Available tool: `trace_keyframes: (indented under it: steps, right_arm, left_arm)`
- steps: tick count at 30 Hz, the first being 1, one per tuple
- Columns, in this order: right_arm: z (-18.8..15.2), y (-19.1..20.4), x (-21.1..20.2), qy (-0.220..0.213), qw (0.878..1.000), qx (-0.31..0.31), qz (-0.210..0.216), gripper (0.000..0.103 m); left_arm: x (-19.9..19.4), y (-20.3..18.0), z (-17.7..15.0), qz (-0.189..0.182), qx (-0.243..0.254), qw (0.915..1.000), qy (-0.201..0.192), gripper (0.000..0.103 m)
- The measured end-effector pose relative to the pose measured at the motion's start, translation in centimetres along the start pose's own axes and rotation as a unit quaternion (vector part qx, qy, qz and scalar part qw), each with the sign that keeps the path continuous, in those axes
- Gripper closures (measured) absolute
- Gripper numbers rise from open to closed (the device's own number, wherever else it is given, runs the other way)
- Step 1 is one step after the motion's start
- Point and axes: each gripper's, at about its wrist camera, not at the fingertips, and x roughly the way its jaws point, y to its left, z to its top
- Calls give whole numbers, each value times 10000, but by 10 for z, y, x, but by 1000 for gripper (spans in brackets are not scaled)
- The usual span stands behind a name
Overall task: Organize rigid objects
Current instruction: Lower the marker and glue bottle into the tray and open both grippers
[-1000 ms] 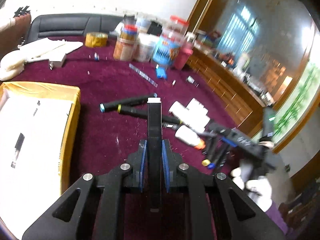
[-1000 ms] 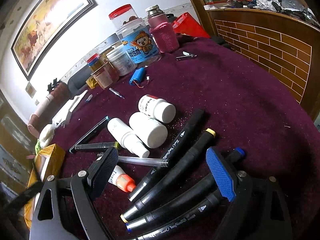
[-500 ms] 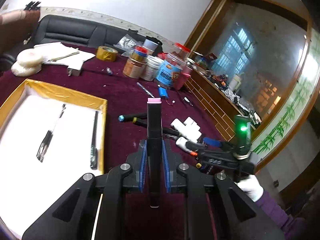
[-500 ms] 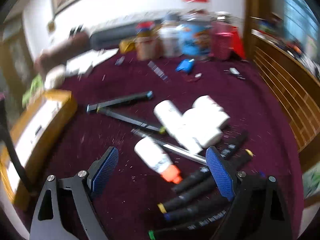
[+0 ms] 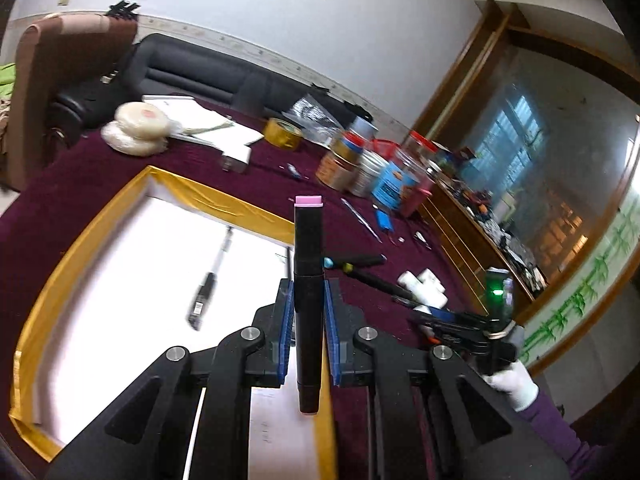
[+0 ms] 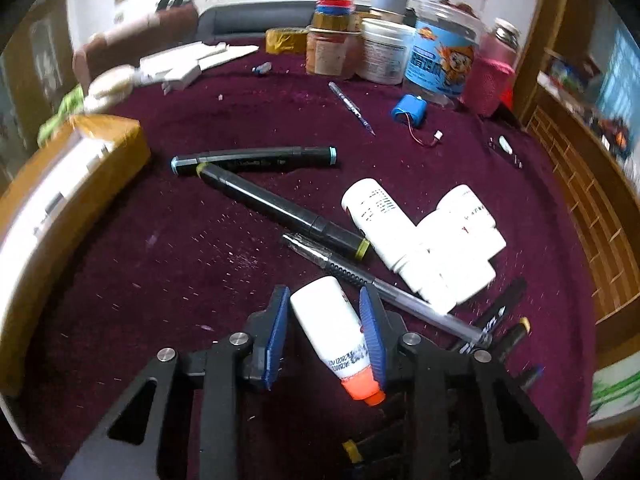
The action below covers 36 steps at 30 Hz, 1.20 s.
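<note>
My L wrist cam sits high, looking fwd over the box [image 5: 100, 216] ahead-left of its claw. R wrist cam is low, close to the cloth. Both share the jars [image 5: 360, 164] [image 6: 384, 56] far ahead.

Left gripper [image 5: 307, 312]: matte black frame, angular arms with triangular cut-outs, 4 round silver screw heads across linkage. Fingers [image 5: 285, 332] faced with blue ribbed pads.

Right gripper [image 6: 326, 336]: same black frame, 4 silver screws, blue ribbed pads [image 6: 370, 336] on both fingers. Seen from left wrist view, its body carries upright module with glowing green light.

Right hand [image 5: 514, 384]: white glove, purple sleeve behind it.
</note>
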Motion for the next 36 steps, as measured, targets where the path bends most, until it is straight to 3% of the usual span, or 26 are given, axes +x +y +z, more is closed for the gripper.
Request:
trace_keyframes:
  steps: [8, 15, 19, 22, 28, 36]
  right_arm:
    - [15, 4, -41, -284, 9842, 805, 1553, 77]
    - [45, 54, -56, -289, 9541, 871, 2852, 78]
    - [60, 92, -50, -109, 9398, 785, 3325, 77]
    - [70, 119, -39, 88, 9339, 702, 3505, 77]
    - [87, 163, 4, 624, 9400, 618, 3297, 77]
    - [104, 174, 52, 1052, 9385, 1017, 3126, 78]
  left_arm:
    - [-8, 37, 12, 267, -267, 9993, -41, 91]
    - [3, 64, 25, 631, -198, 9976, 218, 91]
    - [17, 78, 39, 807, -136, 9956, 457, 91]
    - [31, 85, 49, 840, -54, 9946, 605, 91]
    - [70, 98, 61, 838, -65, 9916, 983, 91]
    - [107, 110, 62, 853, -286, 9877, 1281, 91]
